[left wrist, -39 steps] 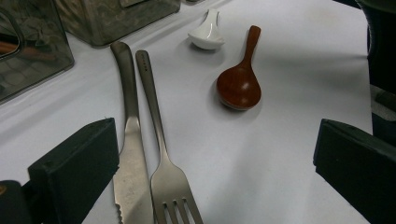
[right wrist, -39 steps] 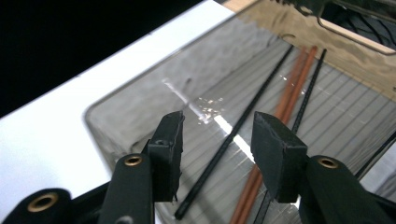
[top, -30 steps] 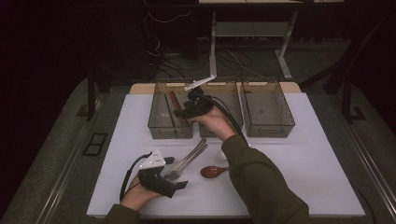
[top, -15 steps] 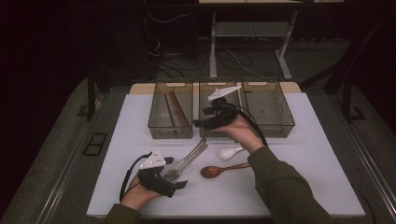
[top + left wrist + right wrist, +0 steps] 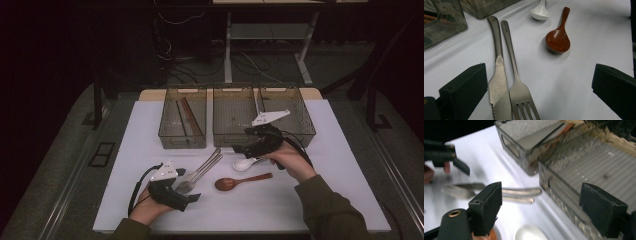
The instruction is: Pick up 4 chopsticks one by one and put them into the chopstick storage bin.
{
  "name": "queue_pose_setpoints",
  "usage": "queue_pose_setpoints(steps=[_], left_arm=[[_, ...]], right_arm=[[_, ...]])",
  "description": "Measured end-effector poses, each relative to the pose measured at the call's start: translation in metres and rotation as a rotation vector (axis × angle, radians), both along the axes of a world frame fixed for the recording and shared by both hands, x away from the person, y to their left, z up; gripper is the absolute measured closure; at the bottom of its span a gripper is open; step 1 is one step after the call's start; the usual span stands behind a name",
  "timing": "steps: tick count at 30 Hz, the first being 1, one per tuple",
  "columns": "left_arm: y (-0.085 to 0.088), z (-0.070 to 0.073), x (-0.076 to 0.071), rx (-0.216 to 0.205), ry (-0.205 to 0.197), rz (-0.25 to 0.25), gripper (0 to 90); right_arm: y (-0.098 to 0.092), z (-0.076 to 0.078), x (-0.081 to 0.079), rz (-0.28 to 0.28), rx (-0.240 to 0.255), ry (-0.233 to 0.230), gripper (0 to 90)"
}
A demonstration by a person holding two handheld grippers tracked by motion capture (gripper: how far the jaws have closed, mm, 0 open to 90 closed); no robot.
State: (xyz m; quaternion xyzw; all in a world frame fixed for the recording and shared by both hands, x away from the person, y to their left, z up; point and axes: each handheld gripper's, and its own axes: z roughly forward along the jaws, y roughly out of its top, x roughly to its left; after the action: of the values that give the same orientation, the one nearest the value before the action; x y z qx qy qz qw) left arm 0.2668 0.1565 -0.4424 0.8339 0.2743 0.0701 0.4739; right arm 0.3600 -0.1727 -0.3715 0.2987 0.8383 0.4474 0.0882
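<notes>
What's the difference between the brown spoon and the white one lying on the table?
The brown spoon looks like dark reddish wood, while the white spoon looks like glossy ceramic. The brown one lies in the open, its whole handle visible; the white one lies nearer the bins, its handle hidden under the right gripper. Both lie bowl-up on the white table, untouched.

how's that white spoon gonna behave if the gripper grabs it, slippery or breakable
The white spoon looks glossy, like glazed ceramic, so it may slip between flat pads. Likely stiff and brittle, so it could chip if dropped. Its rounded bowl rests on the white table, so a sideways push would probably rock or spin it.
</notes>
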Motion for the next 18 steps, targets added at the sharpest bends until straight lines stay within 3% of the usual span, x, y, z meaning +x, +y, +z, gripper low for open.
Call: queue_pose_setpoints(steps=[3, 8, 11, 18], left_arm=[[0.000, 0.000, 0.000, 0.001, 0.002, 0.002, 0.0], [0.000, 0.000, 0.000, 0.002, 0.002, 0.005, 0.0], [0.000, 0.000, -0.001, 0.000, -0.001, 0.006, 0.0], [0.001, 0.001, -0.001, 0.001, -0.003, 0.007, 0.0]], right_arm=[[-0.015, -0.007, -0.011, 0.001, 0.022, 0.001, 18.6], [-0.039, -0.017, -0.024, -0.054, 0.024, 0.007, 18.9], [-0.051, -0.022, -0.031, -0.068, 0.052, 0.016, 18.9], [-0.076, -0.031, -0.053, -0.107, 0.033, -0.008, 18.8]])
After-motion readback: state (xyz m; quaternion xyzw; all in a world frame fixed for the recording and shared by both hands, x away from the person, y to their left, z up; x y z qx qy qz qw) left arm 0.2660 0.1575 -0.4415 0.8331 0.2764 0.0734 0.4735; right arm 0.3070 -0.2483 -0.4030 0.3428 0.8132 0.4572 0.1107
